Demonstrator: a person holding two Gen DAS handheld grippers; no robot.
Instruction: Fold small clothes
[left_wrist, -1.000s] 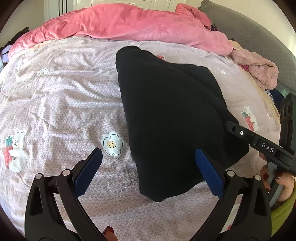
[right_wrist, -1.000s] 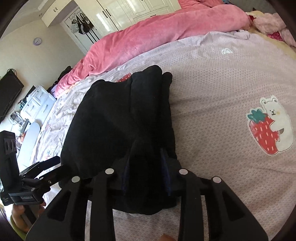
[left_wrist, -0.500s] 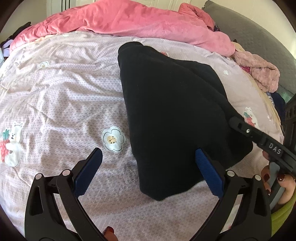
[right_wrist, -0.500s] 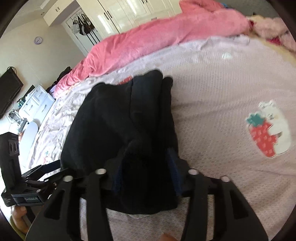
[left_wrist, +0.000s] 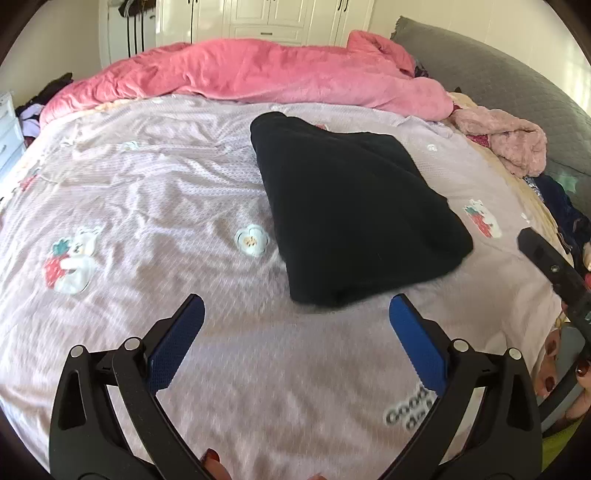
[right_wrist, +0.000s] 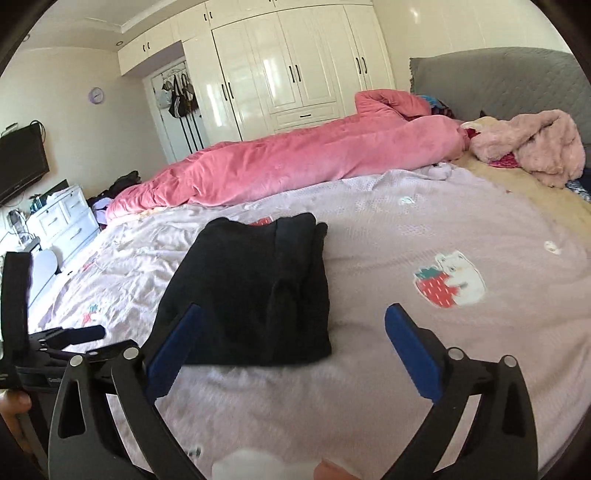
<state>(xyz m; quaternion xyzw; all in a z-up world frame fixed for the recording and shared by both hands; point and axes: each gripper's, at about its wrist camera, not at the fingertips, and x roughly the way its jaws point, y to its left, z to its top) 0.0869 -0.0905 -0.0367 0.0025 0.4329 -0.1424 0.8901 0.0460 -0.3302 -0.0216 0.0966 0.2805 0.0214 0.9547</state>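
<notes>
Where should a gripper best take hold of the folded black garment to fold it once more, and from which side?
Probably the near right corner of the black garment, approached low from the near edge. There the layers stack thick and the corner stands clear on the sheet, right by the open right gripper. The open left gripper could take the other near corner.

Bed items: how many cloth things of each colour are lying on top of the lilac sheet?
Black: 1, the folded black garment.
Bright pink: 1, the pink duvet.
Pale pink: 1, the fluffy pale pink garment.
Total: 3, on the lilac sheet.
</notes>
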